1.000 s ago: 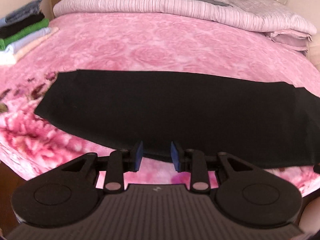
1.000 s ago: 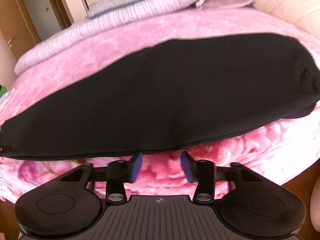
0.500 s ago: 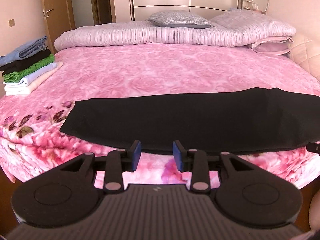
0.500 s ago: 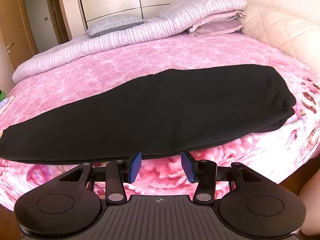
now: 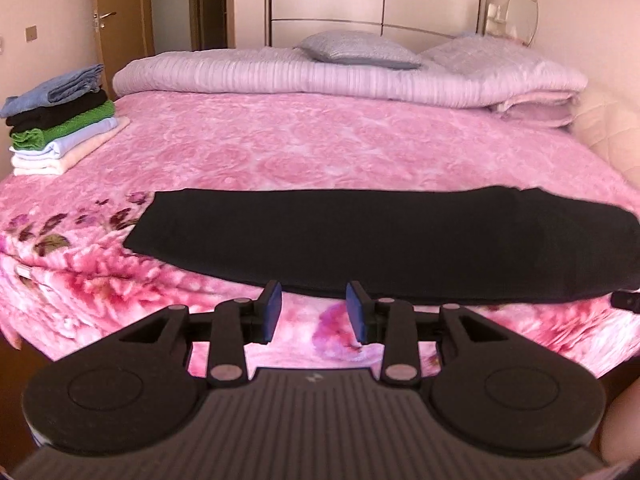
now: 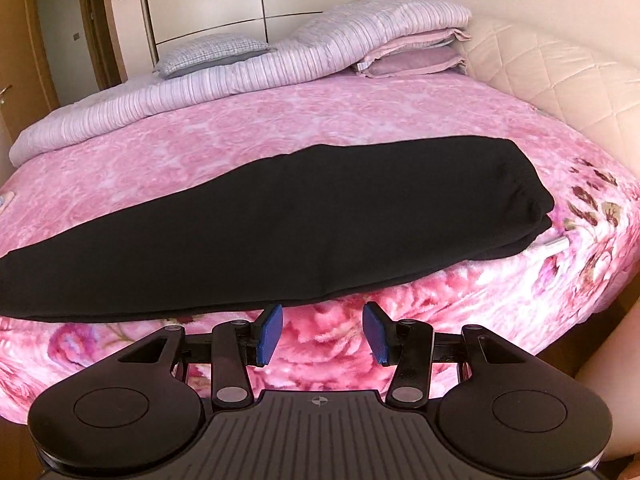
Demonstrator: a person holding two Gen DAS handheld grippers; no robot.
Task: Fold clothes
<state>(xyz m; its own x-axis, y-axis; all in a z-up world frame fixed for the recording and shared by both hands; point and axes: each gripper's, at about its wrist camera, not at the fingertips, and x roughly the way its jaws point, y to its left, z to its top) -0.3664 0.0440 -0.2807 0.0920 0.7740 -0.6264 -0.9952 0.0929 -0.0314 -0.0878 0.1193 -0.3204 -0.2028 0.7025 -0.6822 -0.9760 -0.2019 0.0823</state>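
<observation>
Occlusions and cut-offs, both wrist views

The black garment (image 5: 360, 240) runs out of frame at the right edge in the left wrist view; in the right wrist view its left end (image 6: 24, 280) is cut off too. Layers at its folded end are too dark to count. Small white object (image 6: 554, 245) beside that end: unidentifiable. Stack of folded clothes (image 5: 60, 120) partly clipped at the left edge. Bed (image 5: 320, 152) front hidden behind both gripper bodies.

Matt black cloth garment (image 5: 360, 240) on a plush, fleecy-looking pink blanket (image 5: 320, 148); seemingly wooden door (image 5: 120, 20).
</observation>
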